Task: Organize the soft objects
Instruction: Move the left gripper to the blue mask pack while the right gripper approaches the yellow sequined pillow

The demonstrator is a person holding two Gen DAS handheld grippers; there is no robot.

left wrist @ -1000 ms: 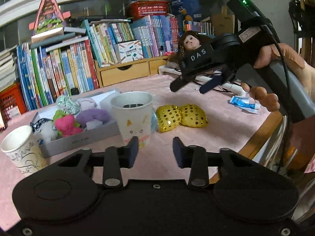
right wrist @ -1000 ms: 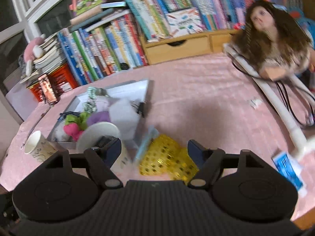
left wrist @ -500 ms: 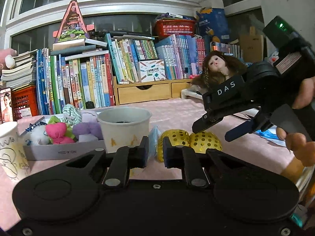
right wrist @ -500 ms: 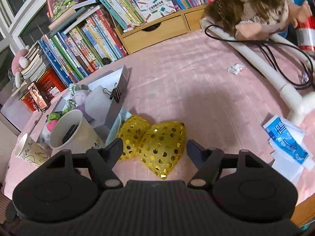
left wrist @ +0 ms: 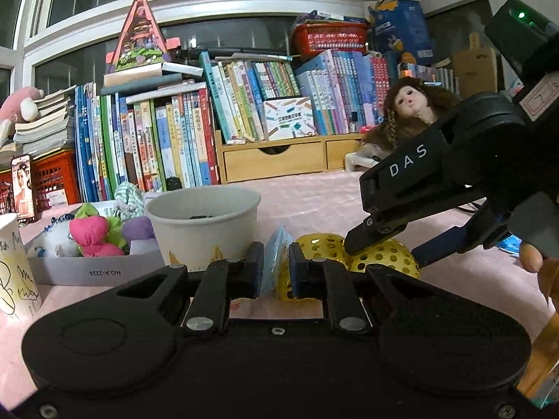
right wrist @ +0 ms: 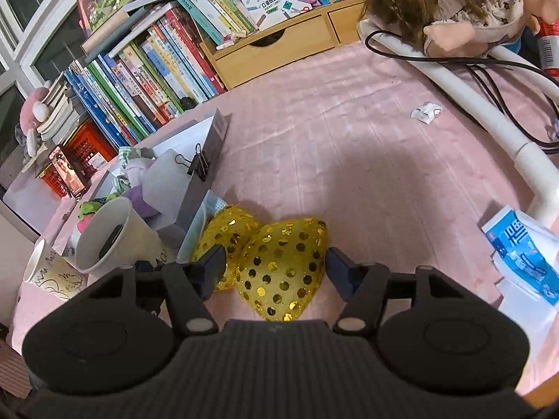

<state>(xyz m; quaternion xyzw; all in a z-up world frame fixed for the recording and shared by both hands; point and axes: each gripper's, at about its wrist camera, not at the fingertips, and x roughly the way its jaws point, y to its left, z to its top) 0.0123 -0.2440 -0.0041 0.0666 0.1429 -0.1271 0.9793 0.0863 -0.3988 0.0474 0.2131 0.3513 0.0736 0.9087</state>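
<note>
Two yellow heart cushions with gold sequins (right wrist: pixel 283 272) (left wrist: pixel 394 265) lie on the pink tablecloth. My right gripper (right wrist: pixel 274 258) (left wrist: pixel 387 251) hangs low over them. Its jaws are closing, with the nearer heart between them and the pads not visibly pressing on it. My left gripper (left wrist: pixel 276 255) is shut, low over the table, in front of a white paper cup (left wrist: pixel 202 230) (right wrist: pixel 115 241). A light blue packet (left wrist: pixel 276 244) shows through its narrow gap, seemingly behind the fingertips. A grey box (left wrist: pixel 91 272) holds pink, purple and white soft toys (left wrist: pixel 92 235).
A second paper cup (left wrist: pixel 10 272) stands at the near left. A doll (right wrist: pixel 454 10), a white tube with black cables (right wrist: pixel 489 104) and a blue tissue pack (right wrist: pixel 520 255) lie to the right. Books and wooden drawers (left wrist: pixel 272 160) line the back. The table's edge is at the near right.
My left gripper shut and sank nearer the table, closer to the cup. My right gripper came down over the yellow hearts and its jaws narrowed.
</note>
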